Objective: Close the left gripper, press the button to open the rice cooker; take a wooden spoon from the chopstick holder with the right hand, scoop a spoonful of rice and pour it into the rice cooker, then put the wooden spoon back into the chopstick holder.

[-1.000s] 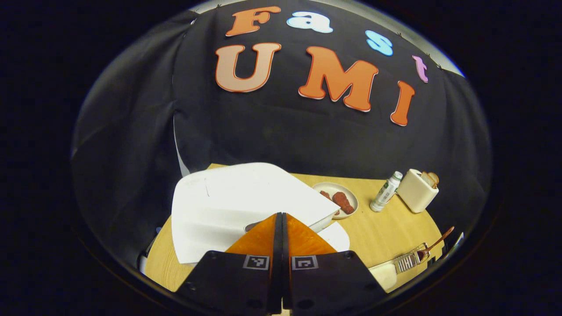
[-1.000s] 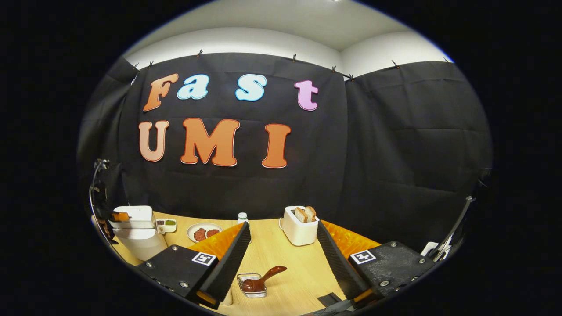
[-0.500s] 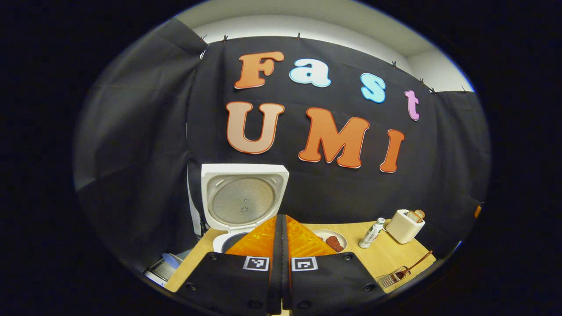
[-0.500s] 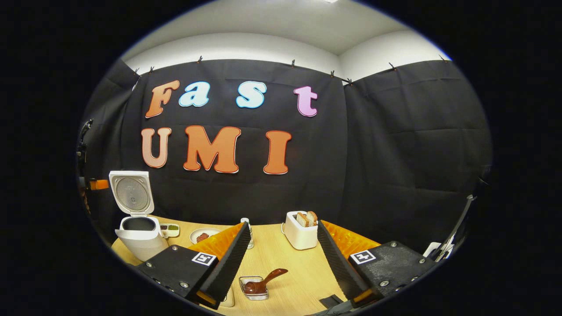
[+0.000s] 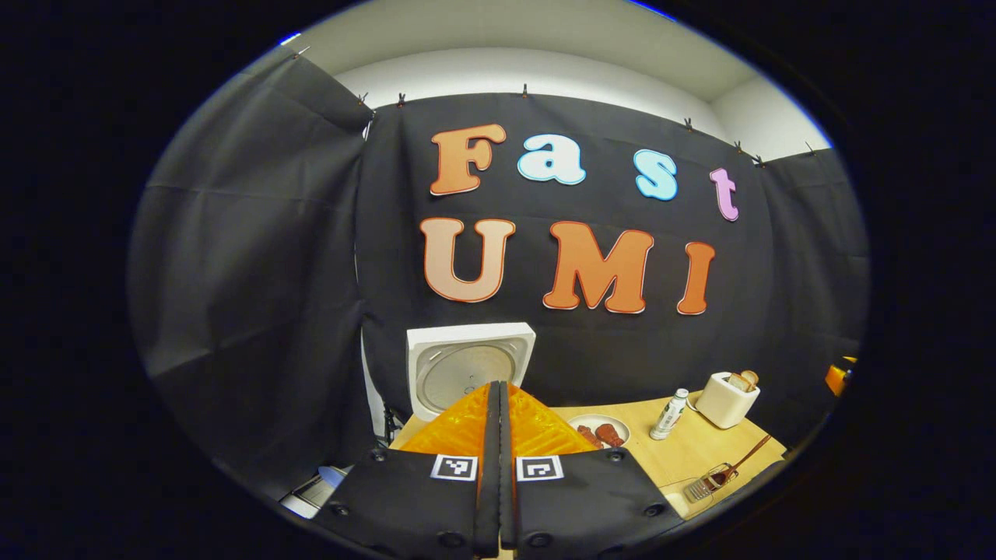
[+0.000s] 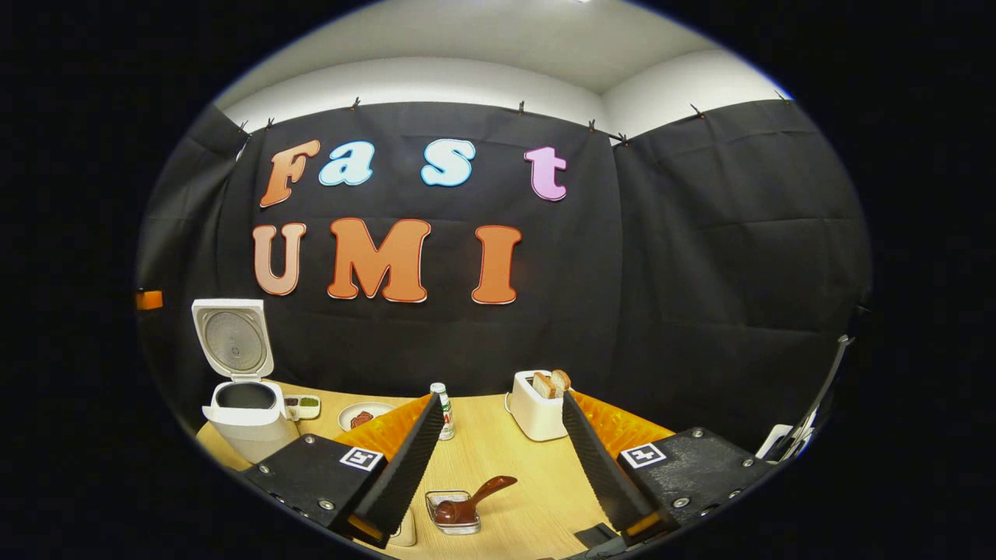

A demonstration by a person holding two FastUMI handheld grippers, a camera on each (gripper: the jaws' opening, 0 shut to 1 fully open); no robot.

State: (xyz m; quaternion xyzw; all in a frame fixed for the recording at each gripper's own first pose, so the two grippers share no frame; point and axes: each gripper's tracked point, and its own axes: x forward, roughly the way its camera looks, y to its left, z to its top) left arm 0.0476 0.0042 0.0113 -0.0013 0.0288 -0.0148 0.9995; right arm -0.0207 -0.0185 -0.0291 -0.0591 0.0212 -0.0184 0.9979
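In the left gripper view, our left hand-held gripper (image 5: 499, 412) has its fingers pressed flat together, the stance for poking a button. Beyond it the rice cooker's lid (image 5: 469, 367) stands raised.

In the right gripper view, our right hand-held gripper (image 6: 498, 435) gapes wide and empty above the wooden spoon (image 6: 469, 502), which sits right of the rice cooker (image 6: 243, 412), ready for picking.
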